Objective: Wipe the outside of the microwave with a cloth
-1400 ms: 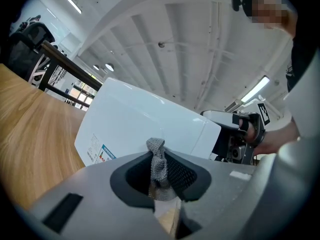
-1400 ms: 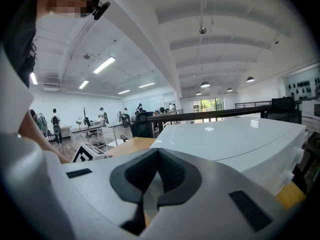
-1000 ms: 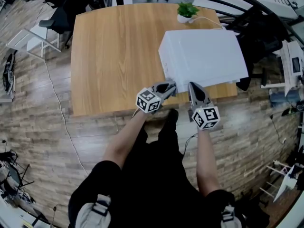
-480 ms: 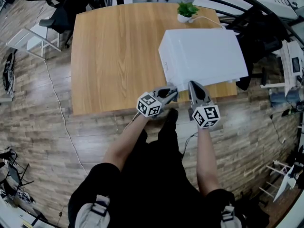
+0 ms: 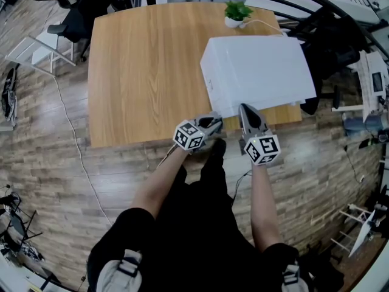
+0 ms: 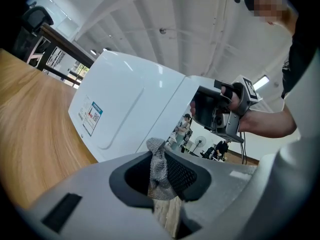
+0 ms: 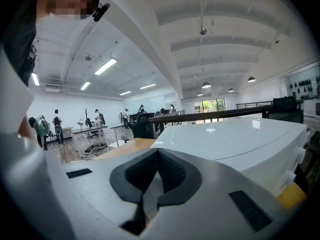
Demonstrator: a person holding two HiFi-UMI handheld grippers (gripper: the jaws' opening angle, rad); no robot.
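Observation:
A white microwave (image 5: 255,75) stands on the right part of the wooden table (image 5: 140,72), its near corner over the front edge. My left gripper (image 5: 212,123) is at the microwave's lower front-left corner, shut on a small grey mesh cloth (image 6: 159,170). In the left gripper view the cloth sticks up between the jaws, just short of the microwave's side (image 6: 125,116) with its sticker. My right gripper (image 5: 245,109) points at the microwave's front edge, shut with nothing in it. In the right gripper view the microwave's top (image 7: 235,141) lies just ahead of the right gripper (image 7: 156,173).
A small potted plant (image 5: 236,12) stands behind the microwave, with a white cable beside it. The table's left half is bare wood. Chairs (image 5: 42,47) and desks ring the table on a wooden floor. People stand far off in the room.
My left gripper has drawn back a little toward me and down along the microwave's front corner, still holding the cloth. The right gripper has hardly moved.

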